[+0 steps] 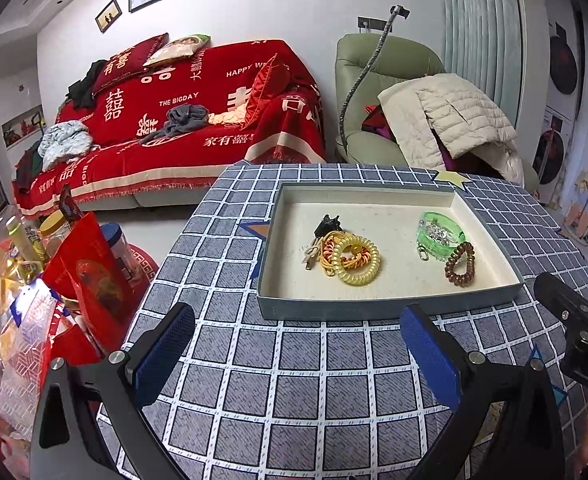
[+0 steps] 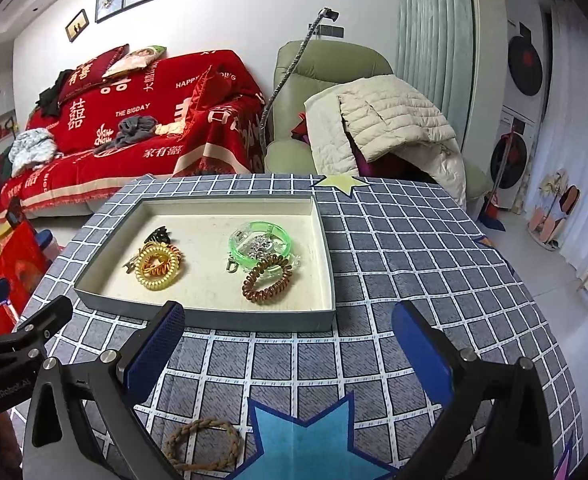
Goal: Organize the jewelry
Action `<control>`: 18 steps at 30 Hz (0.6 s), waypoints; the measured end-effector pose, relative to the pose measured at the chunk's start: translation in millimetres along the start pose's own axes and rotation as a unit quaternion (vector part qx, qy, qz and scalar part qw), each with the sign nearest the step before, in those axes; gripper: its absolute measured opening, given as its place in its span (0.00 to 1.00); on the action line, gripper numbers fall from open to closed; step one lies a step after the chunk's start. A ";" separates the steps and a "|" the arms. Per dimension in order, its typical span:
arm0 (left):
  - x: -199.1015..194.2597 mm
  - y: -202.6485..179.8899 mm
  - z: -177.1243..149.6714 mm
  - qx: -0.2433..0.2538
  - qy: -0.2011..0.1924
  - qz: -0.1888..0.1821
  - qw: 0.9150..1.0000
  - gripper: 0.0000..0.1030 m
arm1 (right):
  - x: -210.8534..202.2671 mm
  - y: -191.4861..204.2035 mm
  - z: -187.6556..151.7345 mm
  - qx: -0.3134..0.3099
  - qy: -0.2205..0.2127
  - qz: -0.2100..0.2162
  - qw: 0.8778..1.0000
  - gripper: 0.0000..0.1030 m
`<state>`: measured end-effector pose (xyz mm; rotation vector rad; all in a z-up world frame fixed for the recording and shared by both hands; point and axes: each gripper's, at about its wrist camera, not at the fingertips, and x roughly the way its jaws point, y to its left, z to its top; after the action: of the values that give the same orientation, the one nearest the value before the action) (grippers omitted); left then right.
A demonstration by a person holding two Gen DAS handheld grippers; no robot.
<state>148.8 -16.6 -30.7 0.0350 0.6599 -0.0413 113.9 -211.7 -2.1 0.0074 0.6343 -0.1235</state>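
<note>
A shallow grey tray (image 1: pixel 390 307) (image 2: pixel 214 314) with a cream floor sits on the checked table. Inside lie a yellow coil band (image 1: pixel 355 260) (image 2: pixel 159 265) over orange loops, a black clip (image 1: pixel 328 224) (image 2: pixel 158 235), a green clear bangle (image 1: pixel 440 236) (image 2: pixel 260 242) and a brown coil band (image 1: pixel 460 264) (image 2: pixel 268 280). A braided tan band (image 2: pixel 203 444) lies on the cloth outside the tray, low in the right wrist view. My left gripper (image 1: pixel 298 348) is open just short of the tray. My right gripper (image 2: pixel 290 344) is open too, hovering above the braided band.
A blue star patch (image 2: pixel 306 440) marks the cloth near the right gripper. Red bags and jars (image 1: pixel 74 272) crowd the left of the table. A red-covered sofa (image 1: pixel 182 120) and a green armchair (image 1: pixel 382 92) with a white jacket stand beyond the far edge.
</note>
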 end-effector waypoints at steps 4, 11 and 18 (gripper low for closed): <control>1.2 0.2 7.9 0.000 -0.002 0.002 1.000 1.00 | -2.6 1.3 0.4 0.000 -0.003 0.002 1.000 1.00; 0.1 0.1 9.9 -0.002 0.001 0.005 1.000 1.00 | -3.9 1.4 0.9 0.002 -0.002 0.005 1.000 1.00; -2.7 -2.3 11.7 0.000 0.001 0.002 1.000 1.00 | -3.3 1.0 1.1 0.002 -0.001 0.006 1.000 1.00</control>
<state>153.7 -19.3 -19.9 0.0360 0.6610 -0.0375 112.1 -210.4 0.8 0.0156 0.6317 -0.1128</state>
